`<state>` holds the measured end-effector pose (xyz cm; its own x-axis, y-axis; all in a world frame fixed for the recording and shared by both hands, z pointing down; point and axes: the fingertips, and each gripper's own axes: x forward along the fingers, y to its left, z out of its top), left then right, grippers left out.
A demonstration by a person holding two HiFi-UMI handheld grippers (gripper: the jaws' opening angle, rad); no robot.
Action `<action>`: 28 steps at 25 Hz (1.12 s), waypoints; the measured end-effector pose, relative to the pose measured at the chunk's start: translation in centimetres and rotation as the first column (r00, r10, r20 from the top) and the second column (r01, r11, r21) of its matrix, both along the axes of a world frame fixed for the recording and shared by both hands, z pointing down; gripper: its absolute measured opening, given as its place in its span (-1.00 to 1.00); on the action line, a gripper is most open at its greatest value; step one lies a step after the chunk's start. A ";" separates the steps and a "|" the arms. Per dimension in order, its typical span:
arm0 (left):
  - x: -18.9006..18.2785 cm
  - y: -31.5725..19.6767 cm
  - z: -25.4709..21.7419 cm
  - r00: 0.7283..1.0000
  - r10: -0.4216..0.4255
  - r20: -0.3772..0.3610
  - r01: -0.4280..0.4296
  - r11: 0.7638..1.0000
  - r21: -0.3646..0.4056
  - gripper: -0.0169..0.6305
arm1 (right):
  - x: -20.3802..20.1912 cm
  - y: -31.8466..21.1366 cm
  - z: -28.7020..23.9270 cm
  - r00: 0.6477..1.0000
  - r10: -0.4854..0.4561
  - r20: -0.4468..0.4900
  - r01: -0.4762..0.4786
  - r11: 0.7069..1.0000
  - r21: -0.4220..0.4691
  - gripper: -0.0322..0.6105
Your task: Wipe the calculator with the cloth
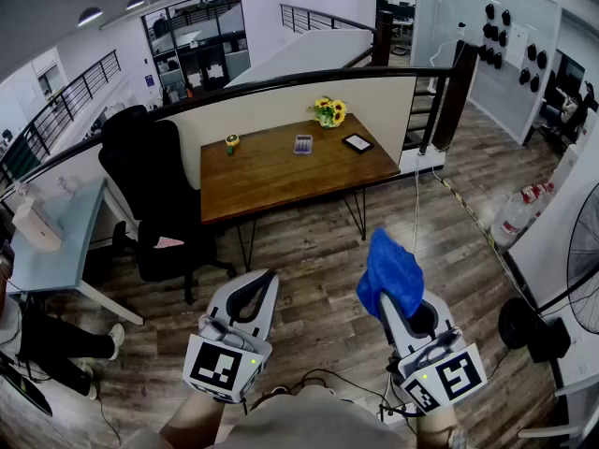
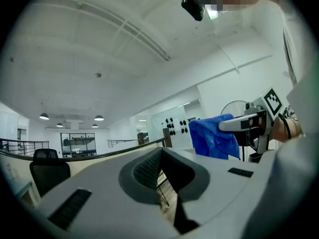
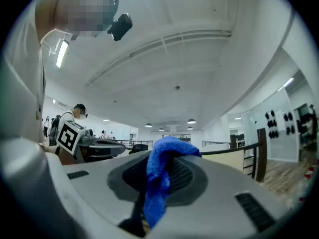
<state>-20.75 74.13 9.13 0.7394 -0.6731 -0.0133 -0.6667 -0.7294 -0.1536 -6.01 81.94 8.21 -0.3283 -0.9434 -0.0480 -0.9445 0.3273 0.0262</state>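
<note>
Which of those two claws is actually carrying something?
The right claw: a blue cloth is pinched between its jaws. The left claw is shut with nothing in it.

Fuzzy cloth (image 1: 390, 274), smooth wooden table (image 1: 271, 171)

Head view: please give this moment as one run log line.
right tongs: shut on blue fabric cloth | left tongs: shut, empty | small grey calculator: untouched on brown wooden desk

Bright blue cloth (image 1: 391, 277), brown wood-grain table (image 1: 271, 176), black office chair (image 1: 150, 190), yellow flowers (image 1: 329, 110), grey-brown plank floor (image 1: 309, 251)
</note>
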 end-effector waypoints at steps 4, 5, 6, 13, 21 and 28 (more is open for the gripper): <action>1.6 0.6 0.3 1.000 -0.002 0.004 0.002 1.000 -0.003 -0.94 | 2.2 0.4 0.3 0.999 0.020 0.035 -0.020 1.000 0.001 -0.68; 1.9 0.8 0.4 1.000 -0.003 0.004 0.003 1.000 -0.004 -0.94 | 2.7 0.6 0.4 0.999 0.021 0.043 -0.021 1.000 0.000 -0.68; 2.2 1.0 0.5 1.000 -0.006 0.005 0.006 1.000 -0.006 -0.94 | 3.1 0.7 0.5 0.999 0.019 0.050 -0.019 1.000 -0.002 -0.68; 4.3 1.7 1.5 1.000 -0.019 0.016 0.019 1.000 -0.017 -0.94 | 6.2 1.0 1.6 0.999 0.029 0.036 -0.028 0.999 -0.020 -0.67; 4.4 0.4 2.0 0.999 -0.051 0.020 0.051 0.998 -0.027 -0.94 | 7.7 -0.5 2.5 0.999 0.025 0.026 -0.024 0.999 -0.037 -0.67; 5.3 -3.0 2.5 0.999 -0.034 0.029 0.035 0.999 -0.017 -0.94 | 7.5 -3.8 3.2 0.999 -0.012 0.032 0.013 0.999 -0.029 -0.68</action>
<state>-15.44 71.14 11.62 0.7156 -0.6982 0.0196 -0.6870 -0.7087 -0.1604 1.47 78.09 11.37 -0.3392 -0.9402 -0.0311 -0.9404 0.3397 -0.0138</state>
